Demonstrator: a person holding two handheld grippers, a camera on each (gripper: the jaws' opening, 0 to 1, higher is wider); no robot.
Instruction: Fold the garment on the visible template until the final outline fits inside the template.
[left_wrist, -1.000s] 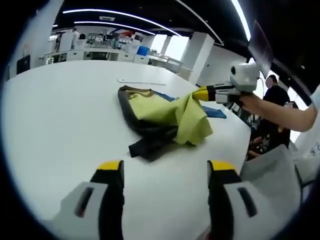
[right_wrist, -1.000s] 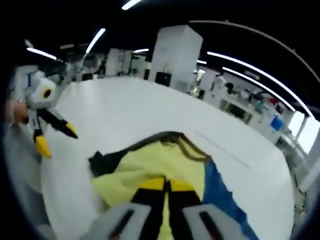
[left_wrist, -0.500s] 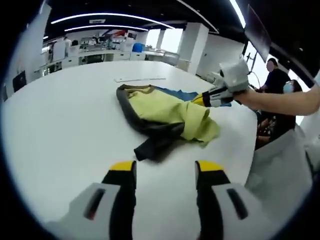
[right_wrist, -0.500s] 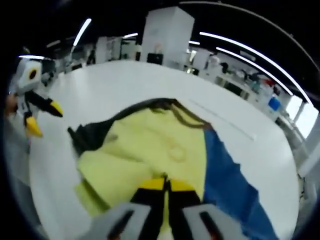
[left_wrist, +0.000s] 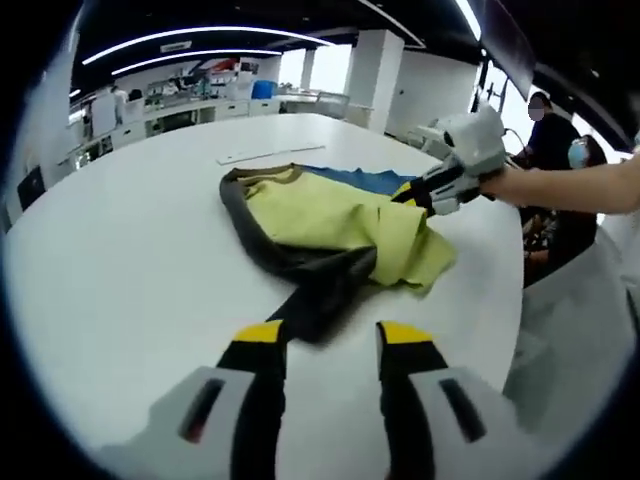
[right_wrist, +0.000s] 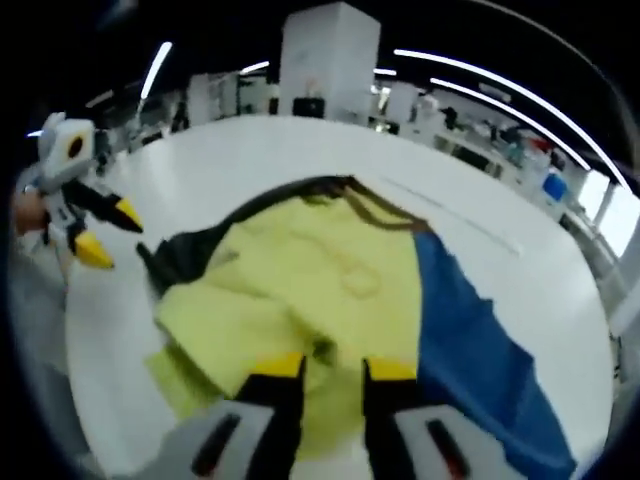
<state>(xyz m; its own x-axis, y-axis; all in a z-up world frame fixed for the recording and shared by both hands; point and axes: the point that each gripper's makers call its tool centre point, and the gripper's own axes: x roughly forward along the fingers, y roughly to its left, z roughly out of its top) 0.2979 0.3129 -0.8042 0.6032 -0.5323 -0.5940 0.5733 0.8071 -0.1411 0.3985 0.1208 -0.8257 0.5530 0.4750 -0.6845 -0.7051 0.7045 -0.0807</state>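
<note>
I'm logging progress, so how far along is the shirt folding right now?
Early stage. Done: the yellow shirt lies partly over the blue template, one side flopped over. In hand: nothing; the right gripper is open over the yellow cloth, and the left gripper is open near the dark sleeve. Left: the bunched shirt spills past the template.

White table (left_wrist: 120, 250): 1 blue template (right_wrist: 470, 350) lying flat, 1 yellow-and-black garment (left_wrist: 320, 225) partly over it; far, 1 pale strip (left_wrist: 258, 154).
</note>
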